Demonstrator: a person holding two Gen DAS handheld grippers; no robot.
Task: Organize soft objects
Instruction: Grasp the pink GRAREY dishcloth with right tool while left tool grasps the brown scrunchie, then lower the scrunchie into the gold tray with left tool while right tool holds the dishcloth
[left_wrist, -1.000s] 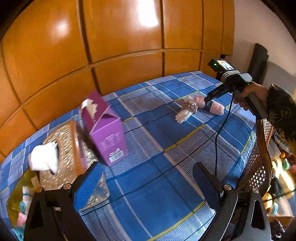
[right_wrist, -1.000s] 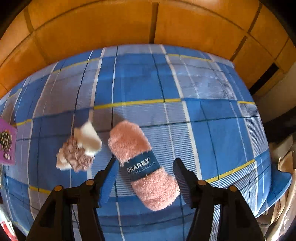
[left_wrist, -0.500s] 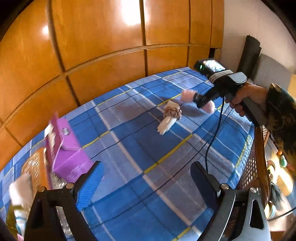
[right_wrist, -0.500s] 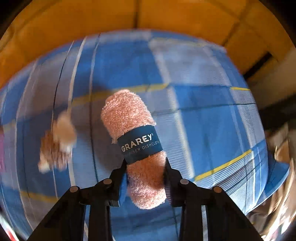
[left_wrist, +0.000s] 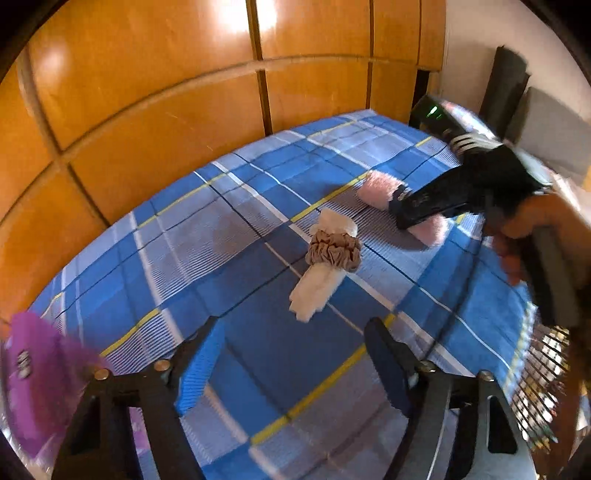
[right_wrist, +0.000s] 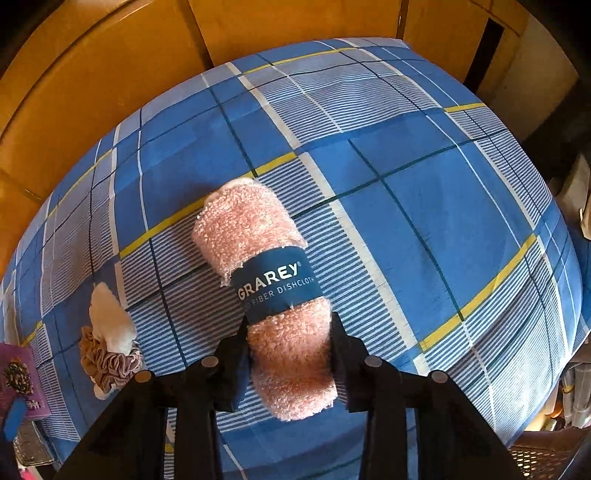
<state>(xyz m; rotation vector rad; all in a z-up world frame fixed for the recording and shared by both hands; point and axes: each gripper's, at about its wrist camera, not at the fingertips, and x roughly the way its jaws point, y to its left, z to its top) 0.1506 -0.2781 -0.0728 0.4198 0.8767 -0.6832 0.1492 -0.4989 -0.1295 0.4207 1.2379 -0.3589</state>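
Note:
A pink dishcloth roll (right_wrist: 258, 236) with a blue paper band lies on the blue plaid tablecloth (right_wrist: 424, 184). My right gripper (right_wrist: 289, 325) points down and is shut on the roll's near half; its jaws are easing open slightly, pads still on the roll. The left wrist view shows the same roll (left_wrist: 376, 188) under the right gripper (left_wrist: 400, 214), held by a hand. A white cloth roll (left_wrist: 314, 291) wrapped in a brown scrunchie (left_wrist: 334, 251) lies just beyond my left gripper (left_wrist: 293, 332). Its jaws are closing with nothing between them.
A purple carton (left_wrist: 33, 384) stands at the table's left edge, also seen as the purple carton (right_wrist: 18, 384). Orange wood panels (left_wrist: 166, 110) back the table. A wicker chair (left_wrist: 543, 387) sits past the right edge.
My left gripper swung right toward the scrunchie-wrapped roll and its jaws narrowed; the purple carton slid to the frame's left edge. My right gripper closed on the pink roll and rolled.

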